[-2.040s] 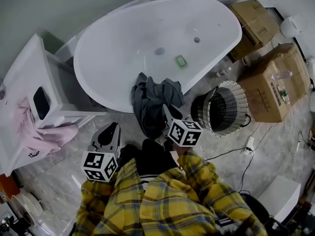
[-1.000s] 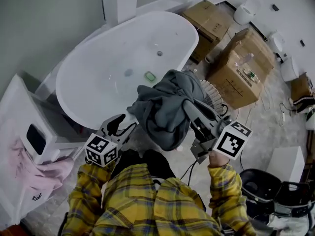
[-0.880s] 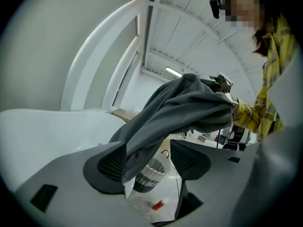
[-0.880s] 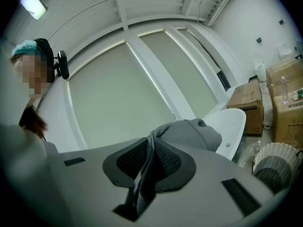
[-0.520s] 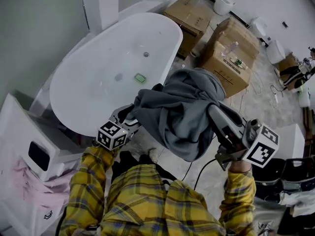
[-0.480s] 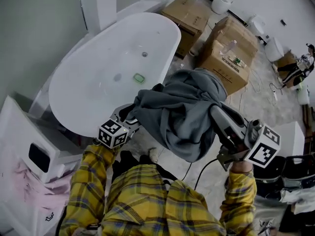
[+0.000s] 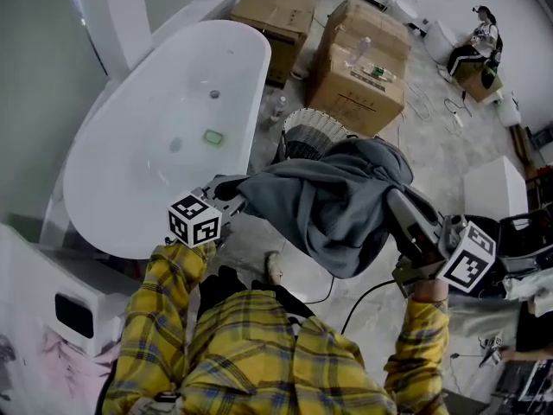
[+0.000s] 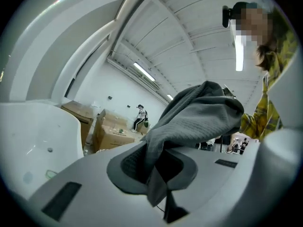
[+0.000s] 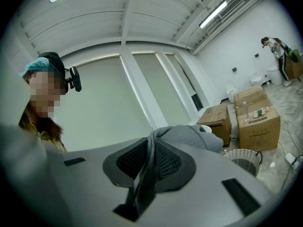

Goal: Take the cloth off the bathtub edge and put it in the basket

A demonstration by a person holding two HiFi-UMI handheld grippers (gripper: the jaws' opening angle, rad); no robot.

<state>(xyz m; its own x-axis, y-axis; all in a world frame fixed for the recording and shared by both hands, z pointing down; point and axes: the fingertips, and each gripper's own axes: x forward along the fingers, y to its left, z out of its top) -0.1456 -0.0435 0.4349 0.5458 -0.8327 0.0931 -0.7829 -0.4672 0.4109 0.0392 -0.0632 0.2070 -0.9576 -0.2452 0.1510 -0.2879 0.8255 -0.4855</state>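
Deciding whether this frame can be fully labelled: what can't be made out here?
Inside of the basket: head view, the grey cloth hangs in front of its near side.
The green item in the bathtub: head view, too small to identify.
Tips of the right gripper: head view, buried under the cloth.

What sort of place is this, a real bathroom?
Probably a warehouse-like hall staged as a bathroom: a freestanding tub stands beside cardboard boxes, under a high arched ceiling.
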